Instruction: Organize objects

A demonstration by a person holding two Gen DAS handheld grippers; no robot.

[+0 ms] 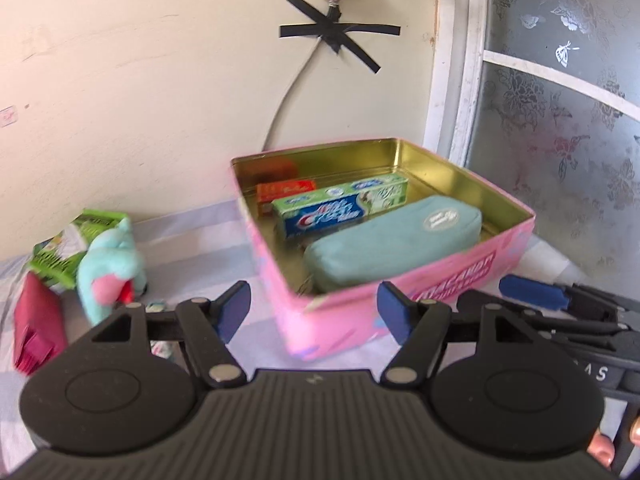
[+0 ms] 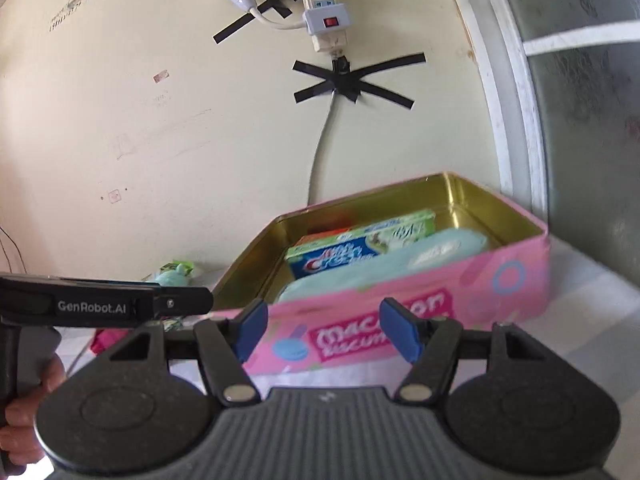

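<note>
A pink tin box (image 1: 400,296) with a gold inside stands against the wall; it also shows in the right wrist view (image 2: 400,312). It holds a teal pouch (image 1: 392,240), a toothpaste carton (image 1: 340,208) and an orange-red carton (image 1: 284,190). Left of the box lie a teal and pink plush toy (image 1: 110,268), a green packet (image 1: 68,248) and a dark red packet (image 1: 36,320). My left gripper (image 1: 314,312) is open and empty, just in front of the box's near left corner. My right gripper (image 2: 324,330) is open and empty, in front of the box's near wall.
The cream wall (image 1: 140,80) rises right behind the box, with a taped cable (image 1: 280,108) and a power strip (image 2: 324,4). A frosted glass door (image 1: 560,120) stands on the right. The surface has a pale checked cloth (image 1: 192,248).
</note>
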